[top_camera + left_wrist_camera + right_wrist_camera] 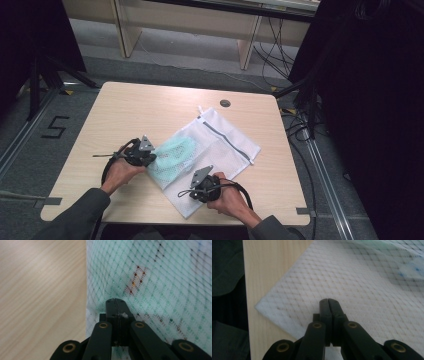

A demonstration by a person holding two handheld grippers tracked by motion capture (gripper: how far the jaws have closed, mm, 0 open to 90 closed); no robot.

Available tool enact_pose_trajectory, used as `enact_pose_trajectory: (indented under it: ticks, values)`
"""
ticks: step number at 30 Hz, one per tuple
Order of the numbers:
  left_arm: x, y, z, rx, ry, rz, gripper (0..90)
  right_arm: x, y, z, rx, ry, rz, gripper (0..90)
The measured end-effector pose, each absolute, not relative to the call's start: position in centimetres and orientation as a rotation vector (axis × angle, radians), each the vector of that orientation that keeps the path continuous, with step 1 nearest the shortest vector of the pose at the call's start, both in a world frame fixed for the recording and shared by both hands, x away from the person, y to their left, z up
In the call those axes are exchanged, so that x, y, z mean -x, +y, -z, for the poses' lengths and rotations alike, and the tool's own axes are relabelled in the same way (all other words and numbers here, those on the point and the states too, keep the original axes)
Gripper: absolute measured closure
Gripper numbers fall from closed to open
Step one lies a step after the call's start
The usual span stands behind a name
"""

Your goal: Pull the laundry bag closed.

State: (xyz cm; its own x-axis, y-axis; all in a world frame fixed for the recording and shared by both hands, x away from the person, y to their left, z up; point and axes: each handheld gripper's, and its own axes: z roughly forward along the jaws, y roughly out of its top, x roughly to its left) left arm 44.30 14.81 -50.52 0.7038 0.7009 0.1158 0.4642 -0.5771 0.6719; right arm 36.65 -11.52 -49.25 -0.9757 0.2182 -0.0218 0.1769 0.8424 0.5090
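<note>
A white mesh laundry bag [227, 147] lies flat on the wooden table [125, 115], with its grey zipper [225, 138] along the far side. Inside it sits a mint-green garment [176, 152], which shows through the mesh [155, 285] in the left gripper view. My left gripper [151, 158] [115, 300] is at the bag's left edge, jaws shut with puckered mesh pinched at the tip. My right gripper [193, 186] [328, 300] is shut over the bag's near corner [287, 302], its tip against the flat mesh, and I see no fabric between its jaws.
A round cable hole [225, 103] sits near the table's far edge. The near table edge [247, 315] runs close beside the bag's corner. Light wooden furniture [190, 22] stands beyond the table, and cables [300, 125] trail on the floor at the right.
</note>
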Motion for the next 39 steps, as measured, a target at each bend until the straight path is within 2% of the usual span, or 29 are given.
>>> enact_pose_trajectory:
  ticks: [10,15,19,25,30,32,39]
  values:
    - [-47.6,13.5,50.8,-2.291,0.838,-0.639,89.6,-37.0,-7.6,49.6,-0.25,2.953,-0.861,90.0]
    - [-47.2,14.5,49.4,-2.235,0.844,-0.642,89.6,-37.8,-9.0,48.3,-0.297,2.934,-0.908,90.0]
    - [-45.0,14.7,47.8,-2.164,0.847,-0.534,89.6,-39.4,-12.9,47.0,-0.409,2.836,-0.9,90.0]
    - [-40.5,12.8,48.7,-2.199,0.767,-0.292,89.5,-41.1,-18.9,47.2,-0.605,2.777,-0.797,90.0]
    - [-39.9,11.4,50.1,-2.29,0.69,-0.296,89.3,-42.2,-21.2,48.0,-0.616,2.768,-0.74,90.0]
    - [-40.2,11.4,50.4,-2.294,0.724,-0.304,89.5,-42.1,-21.3,48.3,-0.691,2.765,-0.719,90.0]
    - [-41.5,13.3,50.8,-2.293,0.802,-0.316,89.6,-41.6,-20.3,48.7,-0.637,2.813,-0.665,90.0]
